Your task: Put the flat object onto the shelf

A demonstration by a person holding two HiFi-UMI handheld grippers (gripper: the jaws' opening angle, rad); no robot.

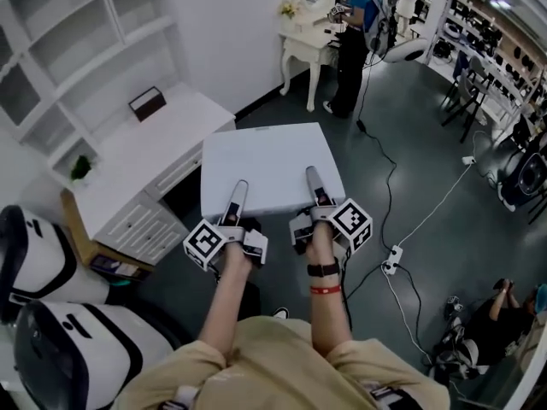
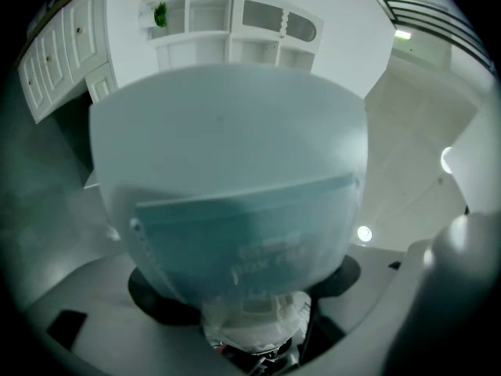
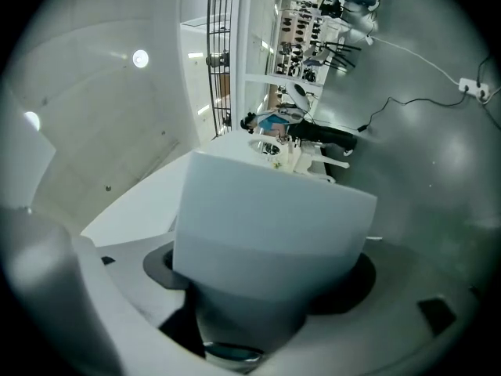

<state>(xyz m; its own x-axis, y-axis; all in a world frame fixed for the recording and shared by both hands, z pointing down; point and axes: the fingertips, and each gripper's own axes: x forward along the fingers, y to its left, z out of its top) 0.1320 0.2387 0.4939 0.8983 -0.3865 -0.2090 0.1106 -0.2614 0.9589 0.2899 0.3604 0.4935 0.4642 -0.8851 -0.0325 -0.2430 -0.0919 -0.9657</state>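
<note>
Gripped flat object along its near edge, left gripper and right gripper spaced toward either corner; judged as a way to keep the wide panel level and stop it twisting. Each pair of fingers clamped on that edge, one finger over the top face, the other under; jaws fairly wide since the slab had some thickness. Suspended in the air over the floor, just beside the white desk, not yet on the shelf above it. Held roughly horizontal, probably to slide straight into a compartment. Looked white, rectangular, plain matte top, rigid, no sag. Showed a blue-grey near side with faint print in left gripper view, unreadable
</note>
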